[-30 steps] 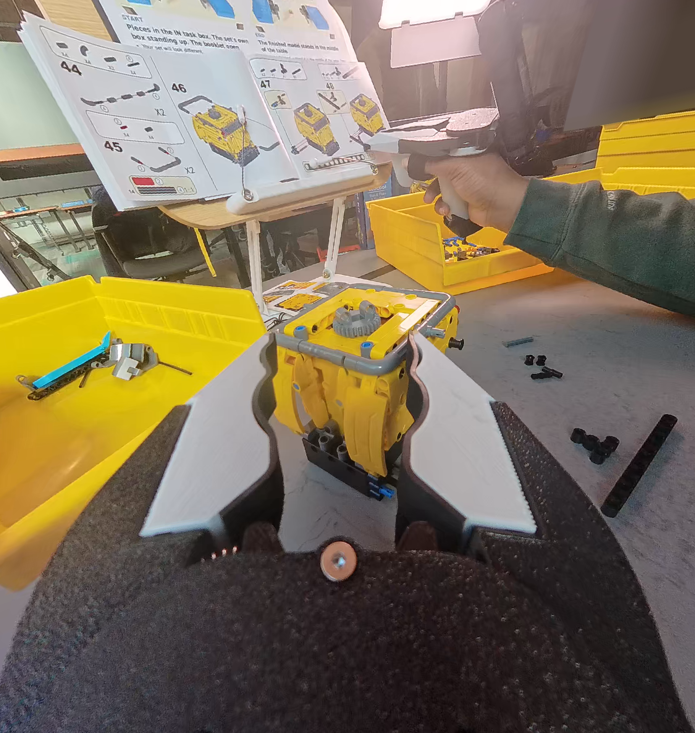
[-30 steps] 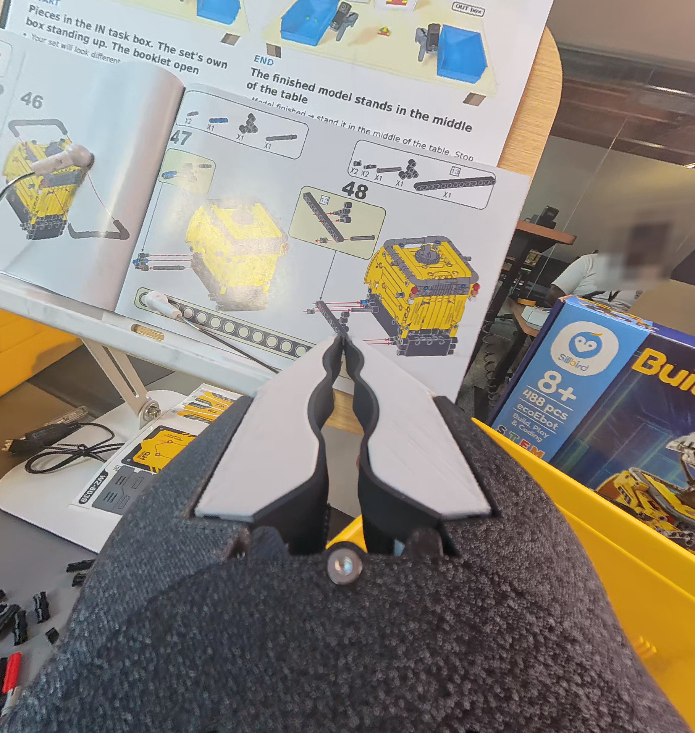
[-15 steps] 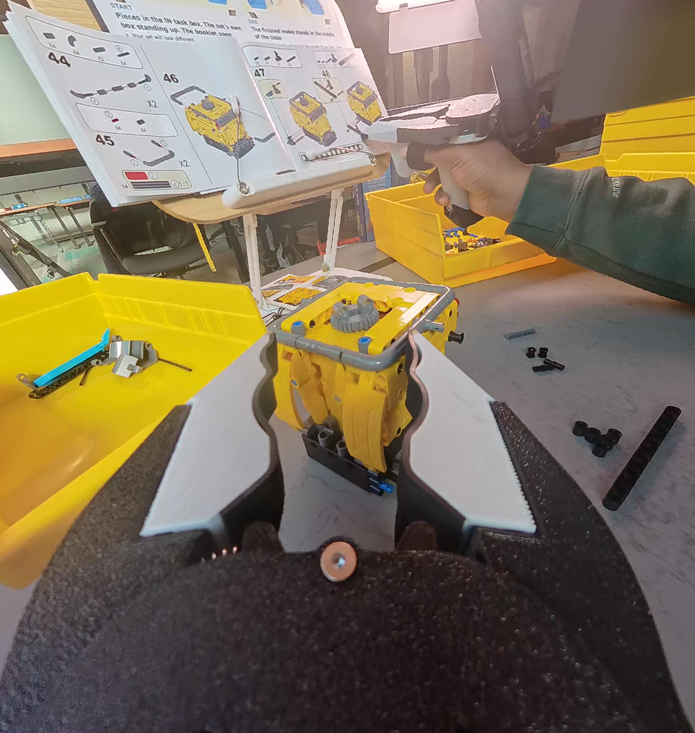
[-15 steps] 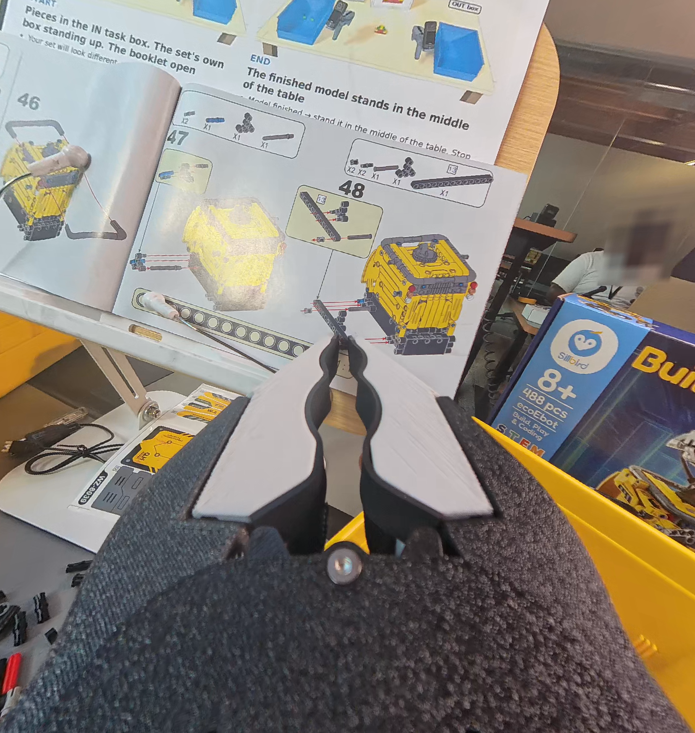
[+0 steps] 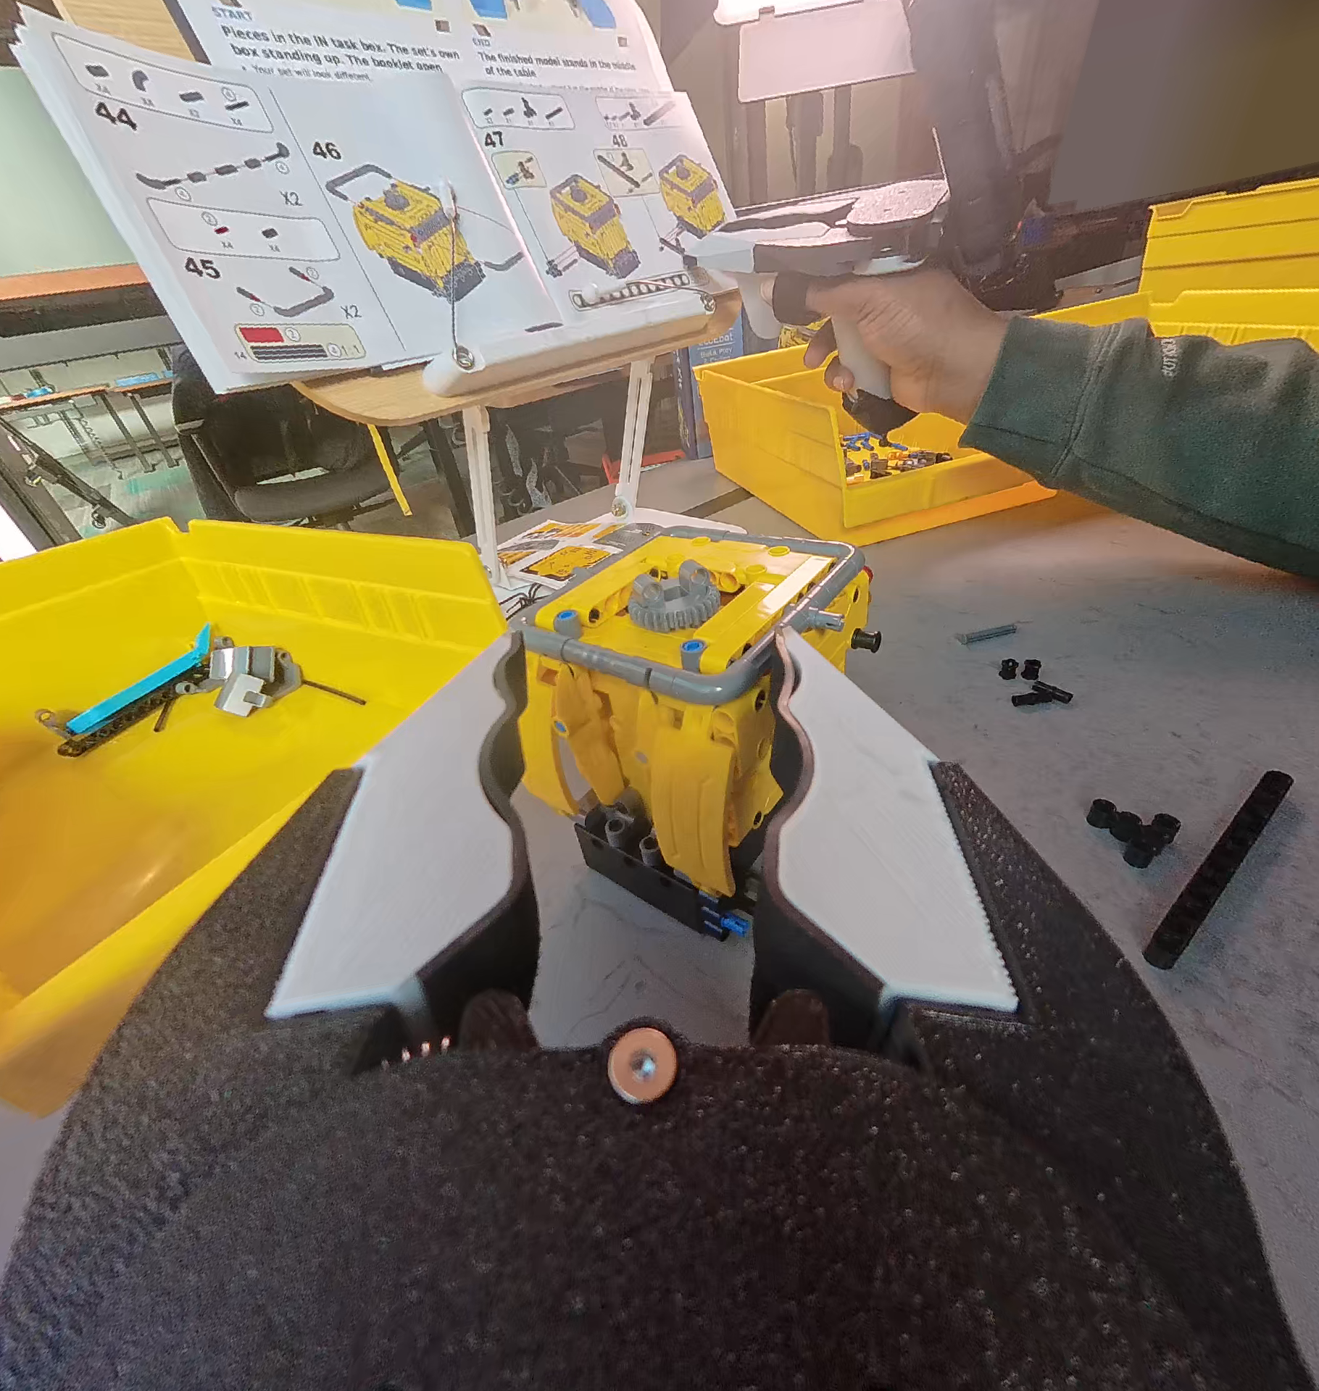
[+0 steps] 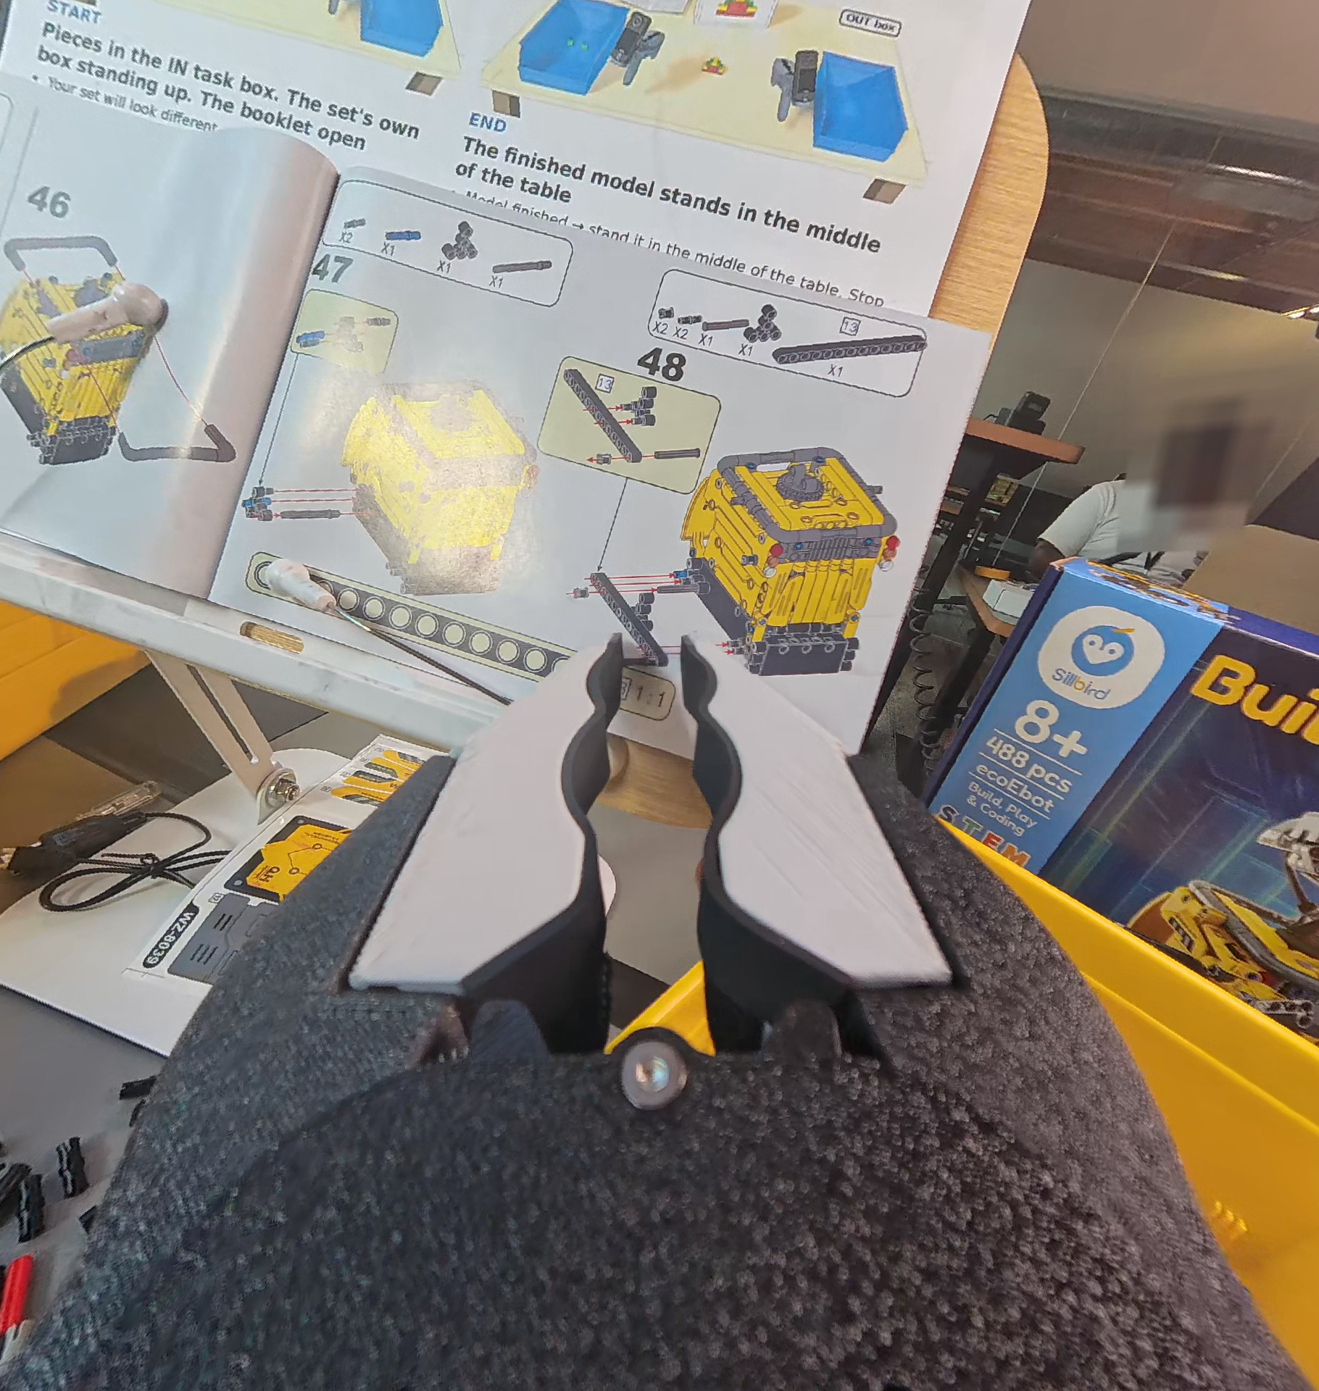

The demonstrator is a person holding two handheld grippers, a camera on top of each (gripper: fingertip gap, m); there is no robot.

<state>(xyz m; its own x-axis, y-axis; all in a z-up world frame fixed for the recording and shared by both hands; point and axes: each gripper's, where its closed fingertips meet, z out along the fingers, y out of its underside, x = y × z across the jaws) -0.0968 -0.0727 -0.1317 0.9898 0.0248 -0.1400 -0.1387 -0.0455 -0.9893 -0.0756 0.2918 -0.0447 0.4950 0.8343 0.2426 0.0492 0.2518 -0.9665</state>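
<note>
Left gripper (image 5: 645,647) clamped on the yellow model (image 5: 683,692), one finger on each side, model upright on the grey table (image 5: 1093,753) just beside the yellow bin (image 5: 190,790). Right gripper (image 6: 647,647) raised, fingers slightly apart and empty, aimed at the booklet (image 6: 566,421) on its stand, well above the model. Black beam (image 5: 1217,865) flat on the table right of the model, long axis running away from the left gripper, small black pins (image 5: 1131,824) just beside it.

booklet stand (image 6: 212,700) blocks right gripper (image 6: 649,647) | grey table (image 5: 1093,753) open rightward
</note>
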